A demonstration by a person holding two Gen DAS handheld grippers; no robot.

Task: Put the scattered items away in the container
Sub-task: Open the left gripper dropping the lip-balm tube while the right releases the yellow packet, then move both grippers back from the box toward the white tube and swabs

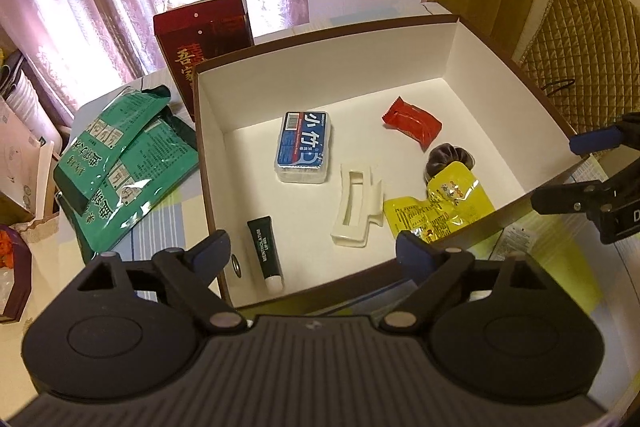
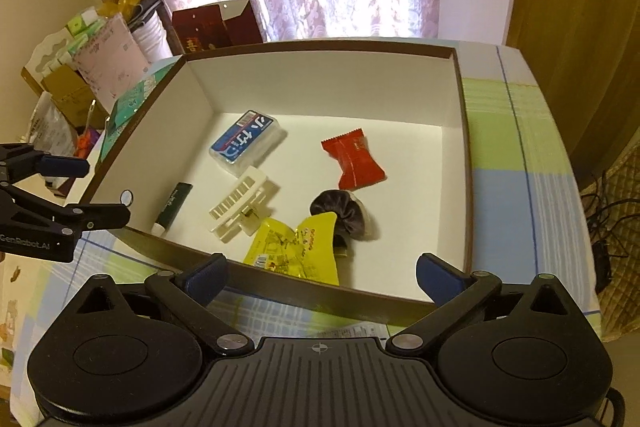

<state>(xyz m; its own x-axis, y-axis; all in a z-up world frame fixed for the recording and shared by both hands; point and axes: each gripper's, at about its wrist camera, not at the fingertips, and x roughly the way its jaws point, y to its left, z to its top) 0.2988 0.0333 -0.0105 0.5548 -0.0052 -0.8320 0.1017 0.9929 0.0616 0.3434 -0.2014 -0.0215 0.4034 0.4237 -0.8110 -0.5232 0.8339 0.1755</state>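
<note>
Glossy green foil packets (image 1: pixel 120 163)

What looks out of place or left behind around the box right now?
The green packets lie overlapped on the table left of the box, outside it. Inside, the yellow packet is crumpled and partly overlaps the dark scrunchie. Both grippers' jaws are open and empty.

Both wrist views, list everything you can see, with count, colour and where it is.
box: 1, brown outside, white inside, on table
floss case: 1, blue, in box
candy: 1, red, in box
hair clip: 1, white, in box
tube: 1, dark green, in box
scrunchie: 1, dark, in box, partly under the sachet
sachet: 1, yellow, in box
packets: 2, green, outside box
carton: 1, dark red, behind box
left gripper: fingers open
right gripper: fingers open
</note>
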